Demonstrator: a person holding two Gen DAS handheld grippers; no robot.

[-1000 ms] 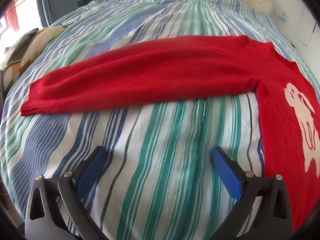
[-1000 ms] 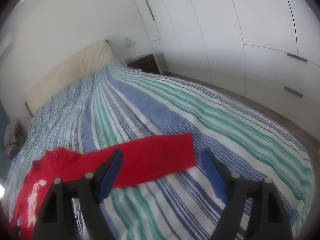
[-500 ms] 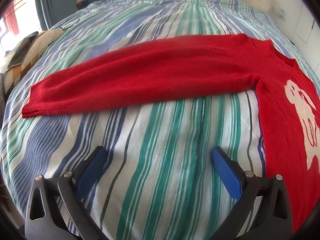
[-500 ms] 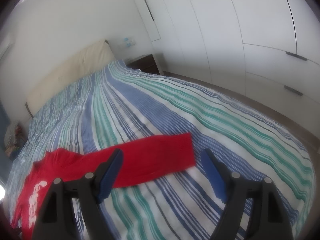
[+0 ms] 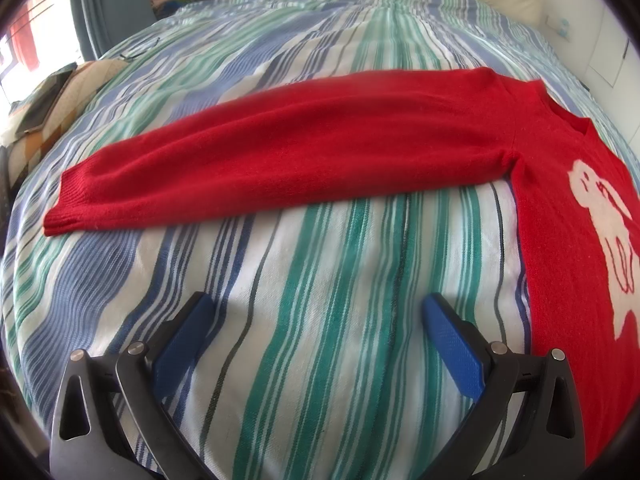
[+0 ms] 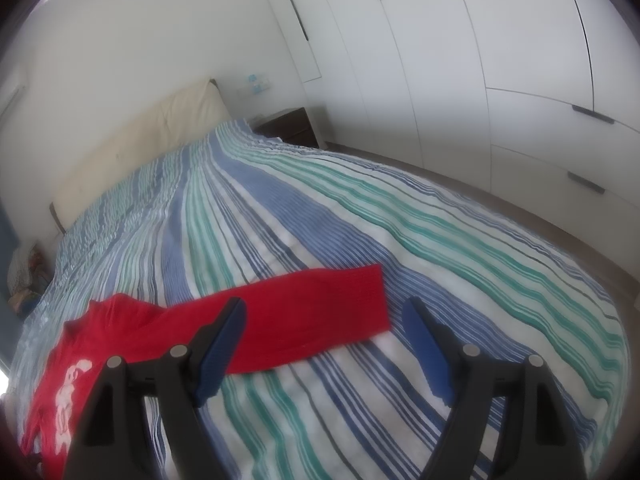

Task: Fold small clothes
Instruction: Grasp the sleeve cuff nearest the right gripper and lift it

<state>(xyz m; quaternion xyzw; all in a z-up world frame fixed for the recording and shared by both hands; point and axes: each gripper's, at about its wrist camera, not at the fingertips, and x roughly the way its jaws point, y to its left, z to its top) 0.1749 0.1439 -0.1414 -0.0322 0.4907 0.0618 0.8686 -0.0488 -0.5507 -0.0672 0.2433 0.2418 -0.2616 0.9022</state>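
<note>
no fold shows yet: the red sweater (image 5: 304,148) lies spread flat on the bed (image 5: 320,320), sleeves out, with the left hand-held gripper (image 5: 316,320) and right hand-held gripper (image 6: 324,320) both wide and holding nothing.

Bright daylight from the window (image 5: 16,46) (overexposed), strong fisheye bending, dark vignetted corners, softer right-wrist view.

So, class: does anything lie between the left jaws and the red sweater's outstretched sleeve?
Nothing visible does. Only bare striped bedspread lies between the open left gripper and the red sweater's sleeve, which lies flat across the bed.
</note>
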